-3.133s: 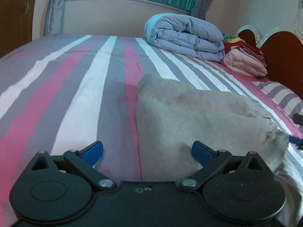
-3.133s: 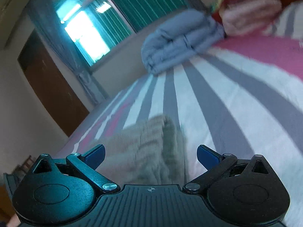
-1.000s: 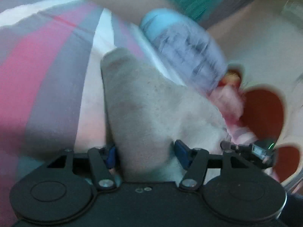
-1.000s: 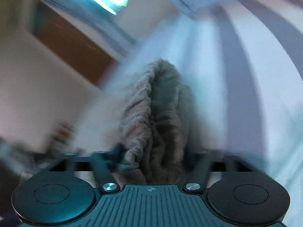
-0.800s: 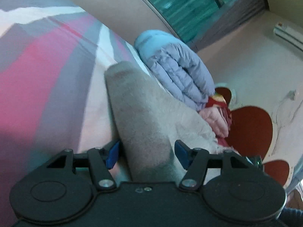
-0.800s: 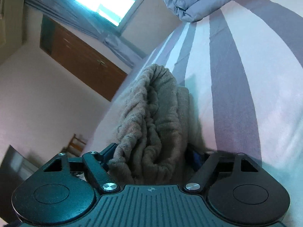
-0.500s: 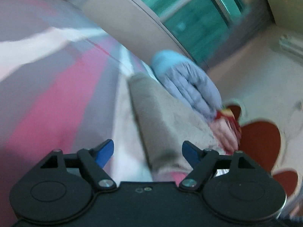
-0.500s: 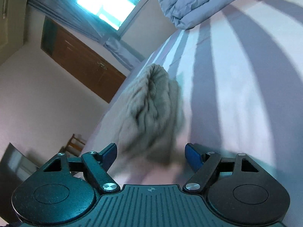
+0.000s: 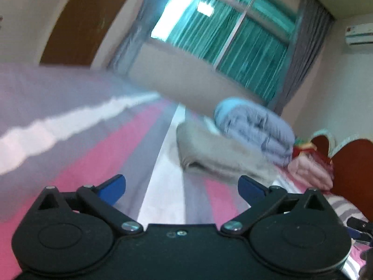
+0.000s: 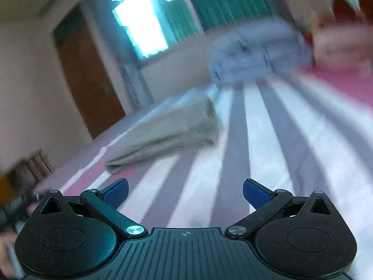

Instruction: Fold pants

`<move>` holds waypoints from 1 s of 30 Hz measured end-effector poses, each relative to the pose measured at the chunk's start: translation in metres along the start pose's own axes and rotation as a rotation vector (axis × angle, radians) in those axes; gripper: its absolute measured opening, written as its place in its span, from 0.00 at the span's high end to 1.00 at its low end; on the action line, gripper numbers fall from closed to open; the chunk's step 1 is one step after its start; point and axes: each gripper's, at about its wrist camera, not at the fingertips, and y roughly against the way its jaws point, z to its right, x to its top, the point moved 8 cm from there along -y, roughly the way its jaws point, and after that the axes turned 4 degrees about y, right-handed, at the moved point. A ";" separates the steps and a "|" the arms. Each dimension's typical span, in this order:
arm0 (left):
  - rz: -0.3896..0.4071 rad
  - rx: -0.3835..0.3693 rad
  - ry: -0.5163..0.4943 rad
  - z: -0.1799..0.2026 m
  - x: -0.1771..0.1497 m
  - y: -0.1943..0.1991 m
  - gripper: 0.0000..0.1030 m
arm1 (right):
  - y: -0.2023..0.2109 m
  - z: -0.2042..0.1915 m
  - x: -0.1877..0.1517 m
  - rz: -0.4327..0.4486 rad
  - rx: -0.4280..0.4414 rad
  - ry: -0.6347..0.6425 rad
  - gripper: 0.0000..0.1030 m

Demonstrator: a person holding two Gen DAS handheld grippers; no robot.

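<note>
The grey pants point(image 9: 216, 154) lie folded in a flat stack on the striped bed point(image 9: 93, 154), ahead and a little right in the left wrist view. In the right wrist view the pants point(image 10: 170, 130) lie ahead and to the left on the bed point(image 10: 268, 140). My left gripper point(image 9: 181, 187) is open and empty, well short of the pants. My right gripper point(image 10: 185, 192) is open and empty, also apart from them. Both views are motion-blurred.
A folded blue-grey duvet point(image 9: 254, 130) sits behind the pants near the window wall; it also shows in the right wrist view point(image 10: 258, 51). Pink folded bedding point(image 9: 310, 172) and a red-brown headboard point(image 9: 352, 175) are at the right. A brown door point(image 10: 86, 77) stands beyond the bed.
Both grippers were shut on the pants a second ago. They opened, let go, and drew back; the folded pants now lie on the bed farther ahead.
</note>
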 end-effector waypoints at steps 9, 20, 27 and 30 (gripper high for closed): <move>0.048 -0.048 -0.177 0.072 -0.018 0.075 0.06 | 0.081 -0.035 -0.012 0.054 -0.121 0.015 0.00; 0.016 0.000 -0.312 0.108 -0.048 0.153 0.06 | 0.164 -0.107 -0.030 0.093 -0.121 0.091 0.00; 0.026 -0.006 -0.380 0.118 -0.058 0.173 0.06 | 0.170 -0.156 -0.040 0.105 -0.098 0.233 0.00; 0.018 0.004 -0.383 0.120 -0.061 0.166 0.06 | 0.158 -0.160 -0.045 0.087 -0.108 0.274 0.00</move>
